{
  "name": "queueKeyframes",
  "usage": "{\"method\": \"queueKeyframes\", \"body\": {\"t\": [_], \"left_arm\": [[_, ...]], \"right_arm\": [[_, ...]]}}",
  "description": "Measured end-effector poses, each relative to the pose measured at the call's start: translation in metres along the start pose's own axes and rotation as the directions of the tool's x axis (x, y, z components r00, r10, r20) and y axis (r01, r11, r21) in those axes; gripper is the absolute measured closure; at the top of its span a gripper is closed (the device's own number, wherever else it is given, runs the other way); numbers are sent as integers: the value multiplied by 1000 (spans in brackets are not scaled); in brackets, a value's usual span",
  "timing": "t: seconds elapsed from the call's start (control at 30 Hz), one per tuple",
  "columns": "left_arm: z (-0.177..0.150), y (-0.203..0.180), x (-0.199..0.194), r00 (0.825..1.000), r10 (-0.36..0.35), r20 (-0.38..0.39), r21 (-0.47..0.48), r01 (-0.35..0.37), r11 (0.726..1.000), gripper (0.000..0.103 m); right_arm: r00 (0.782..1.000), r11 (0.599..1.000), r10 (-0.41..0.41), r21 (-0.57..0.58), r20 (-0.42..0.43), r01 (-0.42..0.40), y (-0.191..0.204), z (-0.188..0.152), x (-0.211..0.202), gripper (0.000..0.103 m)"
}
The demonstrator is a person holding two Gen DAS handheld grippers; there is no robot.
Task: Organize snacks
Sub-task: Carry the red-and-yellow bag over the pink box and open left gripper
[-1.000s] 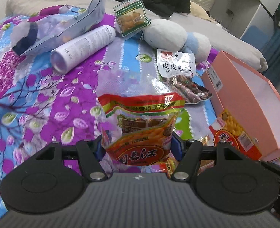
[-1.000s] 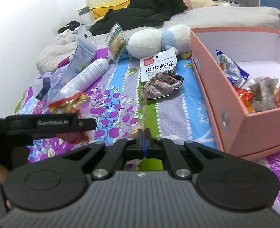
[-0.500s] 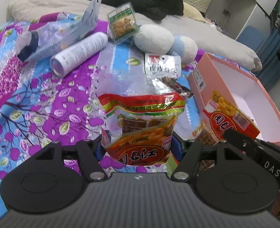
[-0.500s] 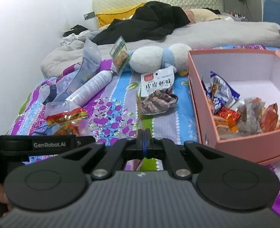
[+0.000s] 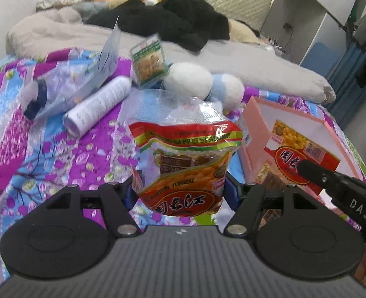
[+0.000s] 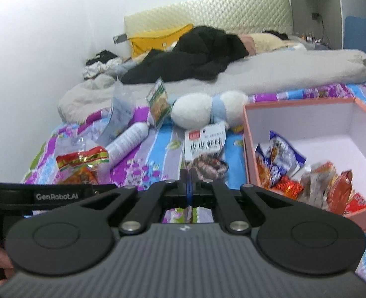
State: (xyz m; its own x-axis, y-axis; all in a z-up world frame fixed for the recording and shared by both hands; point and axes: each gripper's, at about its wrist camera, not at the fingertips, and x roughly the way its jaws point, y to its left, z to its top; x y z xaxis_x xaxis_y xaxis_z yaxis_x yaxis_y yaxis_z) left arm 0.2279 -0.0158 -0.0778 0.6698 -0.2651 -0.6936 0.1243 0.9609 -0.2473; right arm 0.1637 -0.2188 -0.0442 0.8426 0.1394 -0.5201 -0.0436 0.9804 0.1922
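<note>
My left gripper (image 5: 180,188) is shut on a red and yellow snack bag (image 5: 185,164) and holds it above the flowered bedspread; the bag also shows in the right wrist view (image 6: 81,166). My right gripper (image 6: 188,183) is shut on the thin edge of a second red and yellow snack bag (image 5: 304,156), seen edge-on between its fingers and held over the near side of the pink box (image 5: 255,134). The pink box (image 6: 250,149) holds several snack packets (image 6: 307,173).
On the bedspread lie a white snack packet (image 6: 205,141), a white tube (image 5: 98,104), a clear blue pouch (image 5: 83,79), a green packet (image 5: 148,59) and a white and blue plush (image 5: 202,84). Grey bedding and black clothes lie behind.
Both grippers have lifted with their bags. The left bag sits higher above the bedspread, and the right-held bag has moved over the pink box's near side.
</note>
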Motion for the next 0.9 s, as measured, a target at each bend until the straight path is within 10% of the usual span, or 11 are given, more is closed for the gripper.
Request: {"method": "queueKeyframes", "body": {"t": [0.9], "left_arm": [[39,-200,37,975,-217,-56,142,223,964,32]], "right_arm": [[964,968,-227,141,137,208,-130,52,-54,100]]}}
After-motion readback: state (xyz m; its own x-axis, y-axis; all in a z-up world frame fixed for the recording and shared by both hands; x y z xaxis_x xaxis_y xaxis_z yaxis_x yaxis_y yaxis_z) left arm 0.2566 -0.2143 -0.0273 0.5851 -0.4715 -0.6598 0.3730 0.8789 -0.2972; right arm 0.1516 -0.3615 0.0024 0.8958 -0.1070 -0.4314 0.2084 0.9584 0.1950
